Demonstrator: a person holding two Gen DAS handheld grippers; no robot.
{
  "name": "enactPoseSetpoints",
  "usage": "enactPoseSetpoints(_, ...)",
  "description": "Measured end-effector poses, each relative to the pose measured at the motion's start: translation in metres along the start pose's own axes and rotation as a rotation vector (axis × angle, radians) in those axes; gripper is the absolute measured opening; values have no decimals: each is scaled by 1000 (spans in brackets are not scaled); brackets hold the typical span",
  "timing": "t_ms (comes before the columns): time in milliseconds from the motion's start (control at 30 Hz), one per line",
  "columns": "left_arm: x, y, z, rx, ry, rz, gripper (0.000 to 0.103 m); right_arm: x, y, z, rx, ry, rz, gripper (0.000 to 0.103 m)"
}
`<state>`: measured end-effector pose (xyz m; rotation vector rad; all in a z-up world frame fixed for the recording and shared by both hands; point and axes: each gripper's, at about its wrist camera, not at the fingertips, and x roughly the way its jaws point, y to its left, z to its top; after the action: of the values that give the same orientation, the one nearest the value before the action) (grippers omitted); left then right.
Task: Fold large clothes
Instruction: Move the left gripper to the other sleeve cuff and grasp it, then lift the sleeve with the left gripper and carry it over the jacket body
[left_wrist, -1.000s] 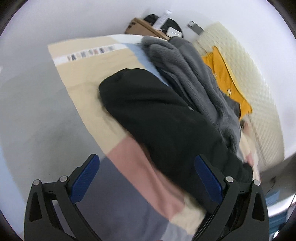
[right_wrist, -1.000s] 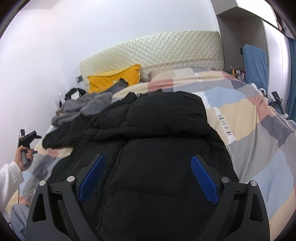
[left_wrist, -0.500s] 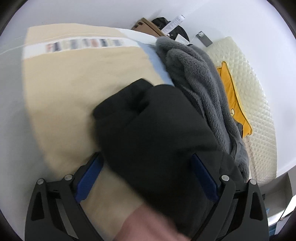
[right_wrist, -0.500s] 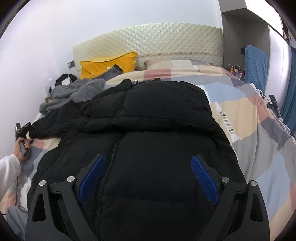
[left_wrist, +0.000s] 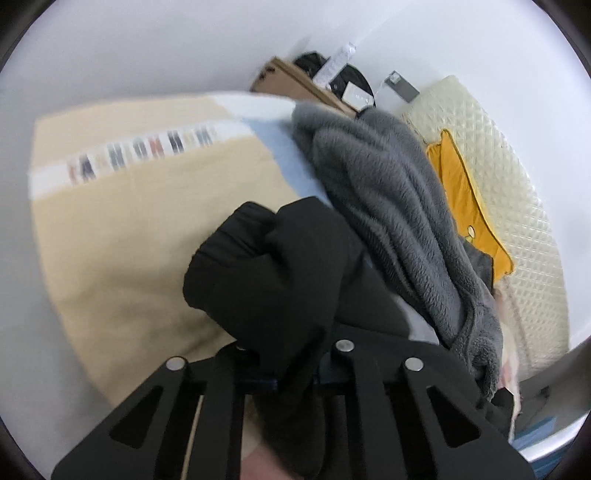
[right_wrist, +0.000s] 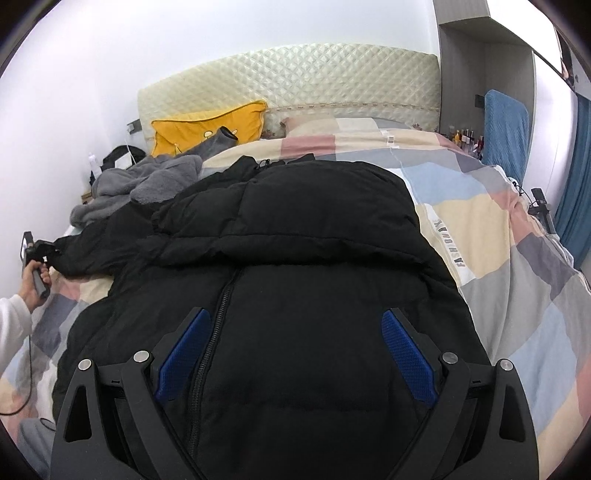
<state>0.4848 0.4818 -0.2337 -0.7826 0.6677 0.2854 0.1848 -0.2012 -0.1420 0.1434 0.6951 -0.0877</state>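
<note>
Landmark: black puffer jacket (right_wrist: 295, 277), lying front-up on the patchwork duvet (right_wrist: 498, 258), hood toward the quilted headboard (right_wrist: 295, 77).

Far left of the jacket: the left gripper (left_wrist: 291, 373) is clamped on the sleeve cuff (left_wrist: 258, 266). The blue pads are almost wholly buried in black fabric, which bulges forward past the fingers. Judgement: the cuff is gripped at its end so the sleeve can be swung across the jacket body as one piece; that reads as the first fold, not yet made. In the right wrist view the same gripper (right_wrist: 38, 254) shows as a small shape at the sleeve's outer end, in the person's hand.

Beyond the sleeve, toward the headboard: a grey fleece garment (left_wrist: 388, 221) is heaped touching the jacket's shoulder, and behind it a yellow pillow (right_wrist: 210, 127) leans on the headboard. The fleece could snag the sleeve if it is dragged rather than lifted.

Over the jacket's lower front: the right gripper (right_wrist: 295, 362) hangs spread wide, gripping nothing, its blue pads (right_wrist: 181, 354) either side of the zip (right_wrist: 218, 321).

Hard to make out:
- How much cuff sits between the left pads: hidden.
- Jacket hem and right sleeve: cut off or covered.
- Left wrist view is motion-blurred on the duvet lettering.
- Whether the right fingertips touch the fabric: cannot tell.
</note>
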Motion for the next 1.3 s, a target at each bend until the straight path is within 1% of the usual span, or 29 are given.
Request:
enactPoseSetpoints(100,-25,-4,10,-18,-40,18,8,-5,-1,0,-3,-9,0,94)
enactPoseSetpoints(200,-49,-12,19,-1,-63,41,7,-9,-3,0,-14,-13,-2,94)
enactPoseSetpoints(367,-89,-39,24,69,-98,66,7,-20,-10,1,-25,-43,11,94)
enactPoseSetpoints(467,-113,-57,25,108,-124,66,7,-27,-11,1,-32,-55,28,94)
enactPoseSetpoints(600,-149,-93,25,187,-167,63,6,-35,-13,-1,-49,-69,54,94)
enactPoseSetpoints(667,-167,-111,23,222,-185,48,6,-38,-15,-1,-44,-74,71,94)
enactPoseSetpoints(767,-192,-141,17,291,-212,39,6,-48,-19,1,-47,-100,69,95)
enactPoseSetpoints(867,-217,-171,8,355,-231,22,6,-56,-23,1,-56,-127,69,98)
enactPoseSetpoints(967,-241,-202,-5,392,-247,-16,6,-62,-31,1,-33,-132,76,99)
enactPoseSetpoints(1033,-252,-217,-13,400,-252,-36,6,-66,-39,1,-15,-144,80,100)
enactPoseSetpoints(1133,-269,-246,-27,413,-256,-87,6,-73,-47,1,3,-154,78,102)
enactPoseSetpoints(1300,-294,-306,-60,503,-266,-148,6,-87,-64,0,15,-198,49,102)
